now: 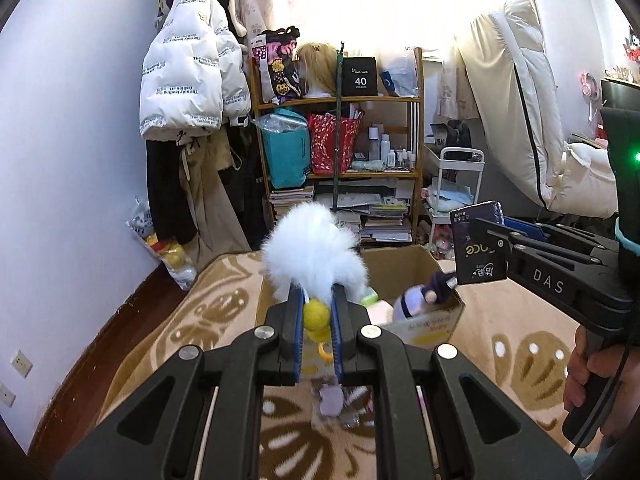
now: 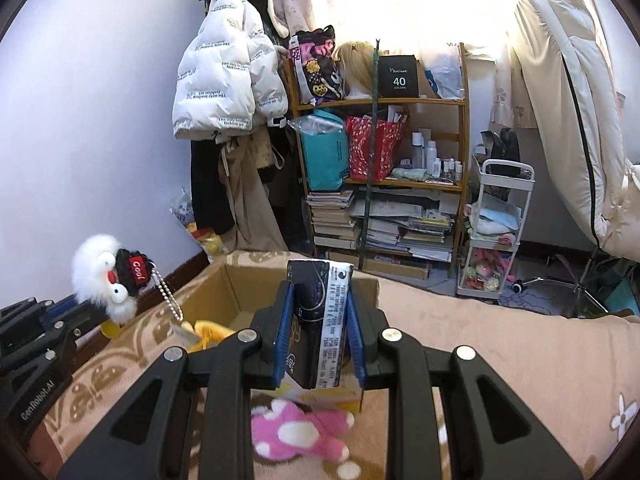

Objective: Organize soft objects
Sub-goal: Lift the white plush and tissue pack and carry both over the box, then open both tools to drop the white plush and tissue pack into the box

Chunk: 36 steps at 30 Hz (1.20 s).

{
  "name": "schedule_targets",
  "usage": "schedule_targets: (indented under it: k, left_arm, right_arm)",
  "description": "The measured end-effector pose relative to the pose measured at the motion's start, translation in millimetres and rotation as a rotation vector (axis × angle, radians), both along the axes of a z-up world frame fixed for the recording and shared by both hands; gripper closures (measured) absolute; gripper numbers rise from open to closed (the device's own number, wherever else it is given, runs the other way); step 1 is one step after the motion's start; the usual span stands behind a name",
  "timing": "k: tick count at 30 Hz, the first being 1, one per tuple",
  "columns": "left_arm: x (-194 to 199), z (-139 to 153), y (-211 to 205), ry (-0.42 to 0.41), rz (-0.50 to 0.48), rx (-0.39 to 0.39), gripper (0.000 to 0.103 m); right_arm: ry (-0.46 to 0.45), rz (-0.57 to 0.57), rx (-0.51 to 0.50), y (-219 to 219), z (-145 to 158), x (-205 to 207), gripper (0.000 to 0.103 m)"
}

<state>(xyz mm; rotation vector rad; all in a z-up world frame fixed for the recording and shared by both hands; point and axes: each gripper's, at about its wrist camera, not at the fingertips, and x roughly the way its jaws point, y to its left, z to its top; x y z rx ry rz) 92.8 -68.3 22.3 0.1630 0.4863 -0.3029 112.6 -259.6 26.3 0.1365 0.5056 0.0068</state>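
With the left gripper (image 1: 316, 308) clamped on the white plush keychain (image 1: 312, 252) and the right gripper (image 2: 318, 312) clamped on a dark tissue pack (image 2: 320, 304), both above the cardboard box (image 2: 236, 292), we risk the keychain's dangling chain (image 2: 170, 296) snagging the box's rim.

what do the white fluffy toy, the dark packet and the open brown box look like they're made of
White fluffy toy in the left gripper: long-pile plush or faux fur, judging by its wispy edges.
Dark packet in the right gripper: probably glossy plastic film, given its sheen and printed label.
Open brown box: matte cardboard, with plain brown walls and a folded flap.
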Motion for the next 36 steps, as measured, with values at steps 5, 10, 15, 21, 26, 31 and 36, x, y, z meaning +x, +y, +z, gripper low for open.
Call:
schedule_targets:
  k: [5,10,15,21,26,31,36]
  left_arm:
    - [21.8,-4.3,-6.8,-0.036,0.0,0.025,0.091]
    - [42.8,-19.8,-12.9,-0.021,-0.001,0.03,0.091]
    - [62.7,-38.0,-14.0,0.032,0.015,0.022,0.091]
    - [79.4,-58.1,-15.1,0.091,0.037,0.009,0.091]
    - [89.4,-70.0,-17.9,0.124,0.026,0.028,0.088]
    - [93.2,-78.0,-20.6,0.153,0.026,0.041,0.085]
    - [91.8,-82.8,-20.8,0.17,0.028,0.062,0.084]
  right_arm:
    - [0.004,0.02,-0.004,2.9,-4.1,18.2,0.076]
    - [0.009,0.034,-0.008,9.2,-15.8,26.9,0.076]
    - [-0.015,0.027,0.006,12.4,-29.3,31.3,0.076]
    - [0.007,0.06,0.066,11.2,-44.3,48.3,0.076]
    - [0.026,0.052,0.063,12.3,-52.8,60.0,0.074]
    - [0.042,0.053,0.083,8.2,-59.2,66.8,0.074]
    - [0.051,0.054,0.105,4.8,-60.6,68.5,0.074]
